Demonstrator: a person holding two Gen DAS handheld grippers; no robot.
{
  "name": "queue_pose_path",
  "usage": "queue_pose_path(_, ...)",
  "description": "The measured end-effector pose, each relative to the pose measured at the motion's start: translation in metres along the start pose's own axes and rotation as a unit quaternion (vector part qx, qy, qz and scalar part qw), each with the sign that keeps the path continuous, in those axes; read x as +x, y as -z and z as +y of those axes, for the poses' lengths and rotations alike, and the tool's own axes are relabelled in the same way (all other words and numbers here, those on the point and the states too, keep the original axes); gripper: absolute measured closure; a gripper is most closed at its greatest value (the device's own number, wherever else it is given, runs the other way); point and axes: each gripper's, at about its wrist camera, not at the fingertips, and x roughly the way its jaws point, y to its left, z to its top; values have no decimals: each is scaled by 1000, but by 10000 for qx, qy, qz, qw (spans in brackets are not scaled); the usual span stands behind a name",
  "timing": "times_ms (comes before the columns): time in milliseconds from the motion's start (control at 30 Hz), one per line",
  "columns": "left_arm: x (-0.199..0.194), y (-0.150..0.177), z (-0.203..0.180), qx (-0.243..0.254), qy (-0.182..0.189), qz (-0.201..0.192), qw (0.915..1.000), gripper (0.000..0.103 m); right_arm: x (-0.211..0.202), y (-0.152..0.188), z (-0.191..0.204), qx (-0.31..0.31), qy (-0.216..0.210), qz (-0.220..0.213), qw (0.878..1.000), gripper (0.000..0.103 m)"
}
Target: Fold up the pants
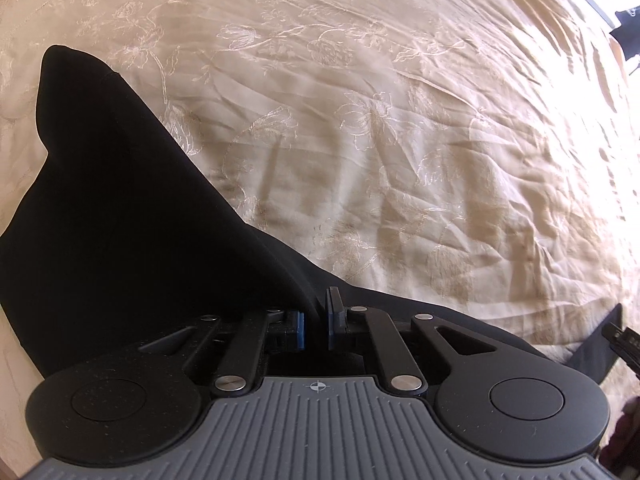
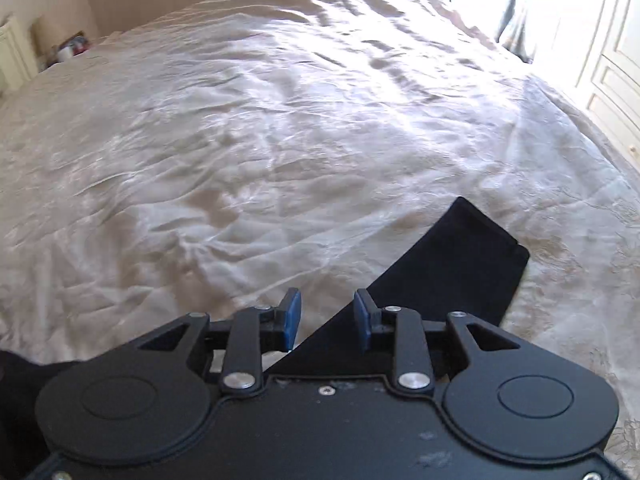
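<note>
Underneath, a cream bedspread (image 1: 400, 140); left jaws pinch black pants (image 1: 120, 220), right jaws gape empty.

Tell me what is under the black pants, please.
Under the black pants lies a beige embroidered bedspread, visible all around them. The part directly beneath the fabric is covered, so I cannot tell whether anything else lies there.

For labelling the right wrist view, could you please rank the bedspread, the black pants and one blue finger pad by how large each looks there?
1. Bedspread: fills most of the view.
2. Black pants: a much smaller dark patch, partly hidden behind the gripper body.
3. Blue finger pad: smallest, though it sits nearest the camera.
</note>
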Motion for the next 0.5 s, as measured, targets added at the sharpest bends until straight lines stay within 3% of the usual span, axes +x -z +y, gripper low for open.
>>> queue_pose_path(100,0,-1,-1,11,-6,-17,10000,94,29,-16,-7,177,655,253,9974,71)
queue_pose_path(233,1,-2,0,-24,6,3,10000,94,61,-27,-19,450,1208,636,9896,71)
queue_pose_path(367,2,-5,1,-107,48,21,9999,94,82,-25,-25,569,1408,927,9840,73)
queue_pose_path(500,-2,-15,-3,-80,127,-113,9998,94,72,-29,-43,705,960,1036,9875,100)
